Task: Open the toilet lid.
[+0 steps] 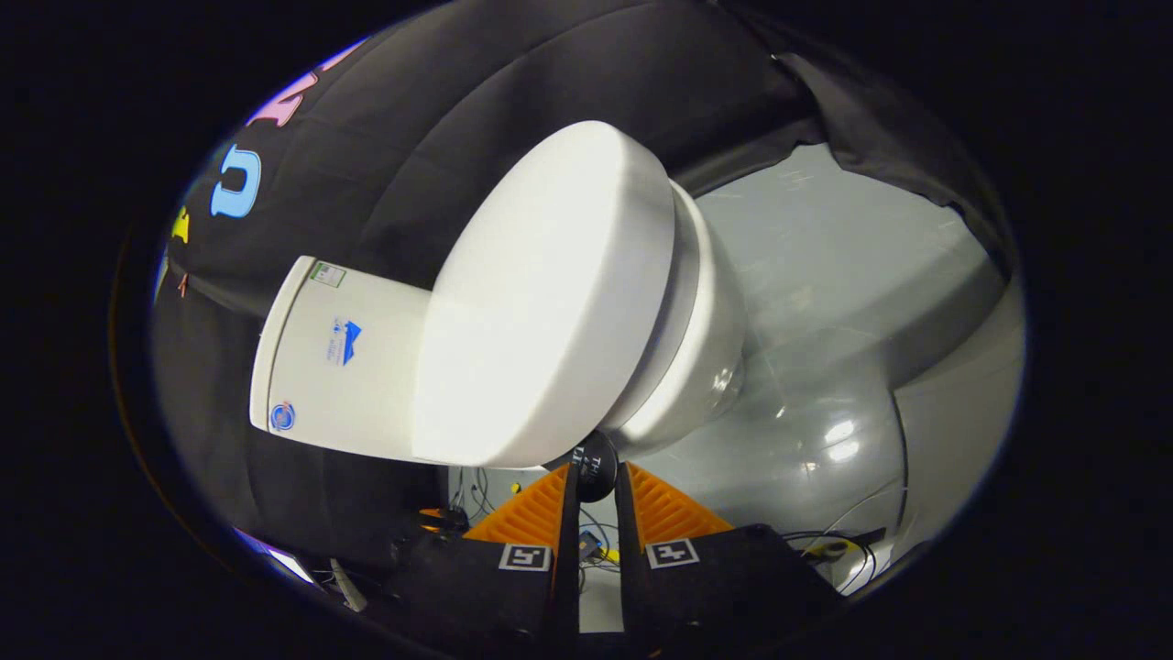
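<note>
Both fingers [570, 486] just below closed toilet lid [541, 302], nearly together.

Stickers on the toilet tank [344, 357] too small to read

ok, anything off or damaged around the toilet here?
Nothing broken or spilled. The lid is shut on the bowl, tank intact. Only clutter: loose cables on the floor beyond the gripper, whose fingers stand nearly closed just under the lid's edge, holding nothing.
</note>
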Available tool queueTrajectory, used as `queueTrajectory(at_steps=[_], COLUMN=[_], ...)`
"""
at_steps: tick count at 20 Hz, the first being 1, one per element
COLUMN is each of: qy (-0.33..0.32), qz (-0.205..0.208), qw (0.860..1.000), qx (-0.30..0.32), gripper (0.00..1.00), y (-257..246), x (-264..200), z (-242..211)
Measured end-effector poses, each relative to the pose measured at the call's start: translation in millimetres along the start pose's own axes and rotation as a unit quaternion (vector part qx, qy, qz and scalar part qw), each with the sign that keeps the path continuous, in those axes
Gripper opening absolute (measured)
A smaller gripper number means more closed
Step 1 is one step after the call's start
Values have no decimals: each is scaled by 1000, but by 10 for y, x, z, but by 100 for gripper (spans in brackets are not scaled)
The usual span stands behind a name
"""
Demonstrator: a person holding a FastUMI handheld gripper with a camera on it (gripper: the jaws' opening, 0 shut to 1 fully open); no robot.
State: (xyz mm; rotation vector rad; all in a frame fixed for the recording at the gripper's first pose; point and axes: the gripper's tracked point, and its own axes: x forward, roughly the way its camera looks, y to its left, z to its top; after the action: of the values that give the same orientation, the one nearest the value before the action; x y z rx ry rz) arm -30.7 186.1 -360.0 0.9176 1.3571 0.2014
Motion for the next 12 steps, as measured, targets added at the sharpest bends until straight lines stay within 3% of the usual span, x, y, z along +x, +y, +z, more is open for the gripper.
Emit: queueTrajectory(at_steps=[1, 2, 3, 8, 12], qy=[2, -10, 3, 11, 9], qz=[-5, -11, -17, 11, 15], qw=[1000, 1000, 1000, 1000, 1000], qx=[-23, -23, -10, 7, -15], gripper=[23, 14, 5, 5, 5], y=[-28, -88, -146, -72, 31], x=[-17, -230, 65, -45, -164], z=[-3, 207, 117, 145, 197])
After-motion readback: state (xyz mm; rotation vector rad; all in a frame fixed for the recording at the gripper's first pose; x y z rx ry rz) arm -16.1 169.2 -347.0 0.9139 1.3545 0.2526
